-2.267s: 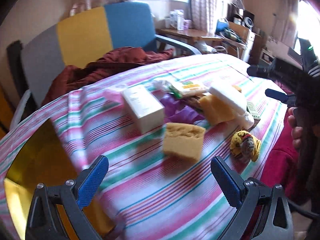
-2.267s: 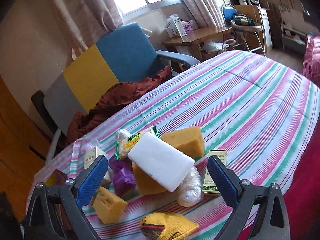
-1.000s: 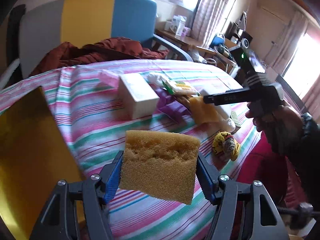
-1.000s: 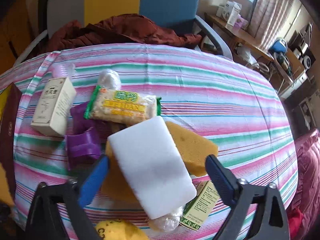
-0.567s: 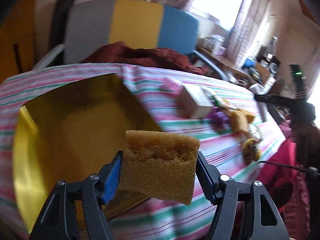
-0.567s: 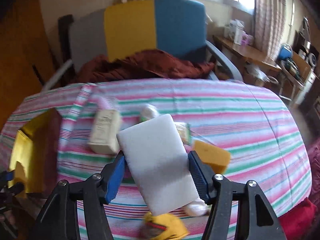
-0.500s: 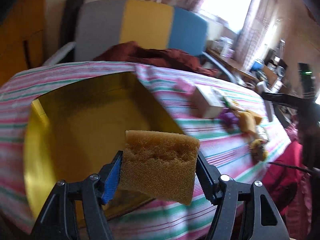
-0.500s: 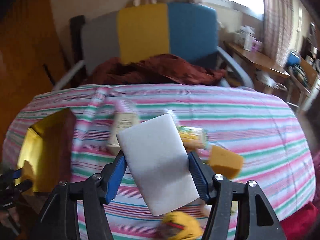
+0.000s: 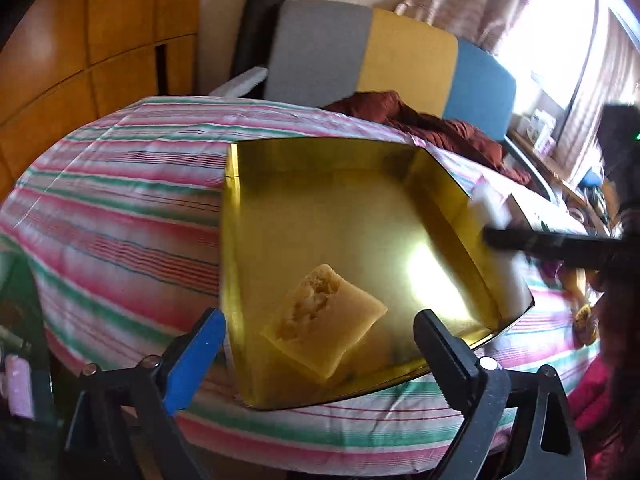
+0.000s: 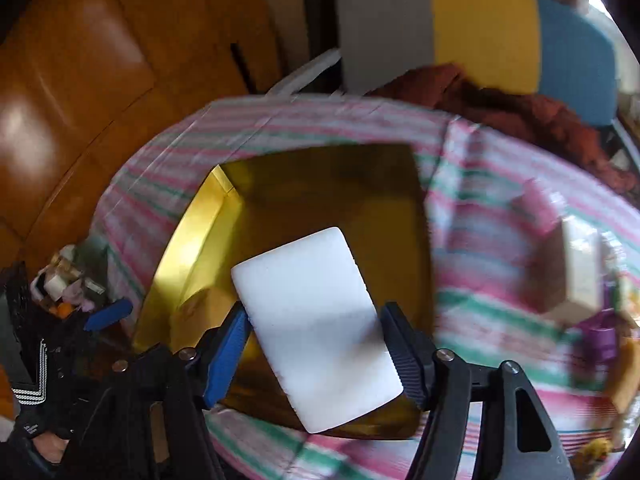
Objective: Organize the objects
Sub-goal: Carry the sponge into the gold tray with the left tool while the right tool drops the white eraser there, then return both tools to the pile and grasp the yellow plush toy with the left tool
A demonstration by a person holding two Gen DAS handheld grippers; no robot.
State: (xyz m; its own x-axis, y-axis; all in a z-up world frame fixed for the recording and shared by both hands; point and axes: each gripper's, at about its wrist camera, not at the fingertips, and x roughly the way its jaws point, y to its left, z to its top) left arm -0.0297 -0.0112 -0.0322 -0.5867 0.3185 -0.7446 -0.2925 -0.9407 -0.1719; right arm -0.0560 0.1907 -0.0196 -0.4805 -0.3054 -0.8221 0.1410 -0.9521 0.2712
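Left gripper opening, sponge dropped free ahead in gold tray; right gripper opening around white block: release beside sponge, not on top

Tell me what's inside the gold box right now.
One yellow sponge lies on the floor of the gold box, clear of the opening left gripper. The white block in the right gripper covers part of the floor.
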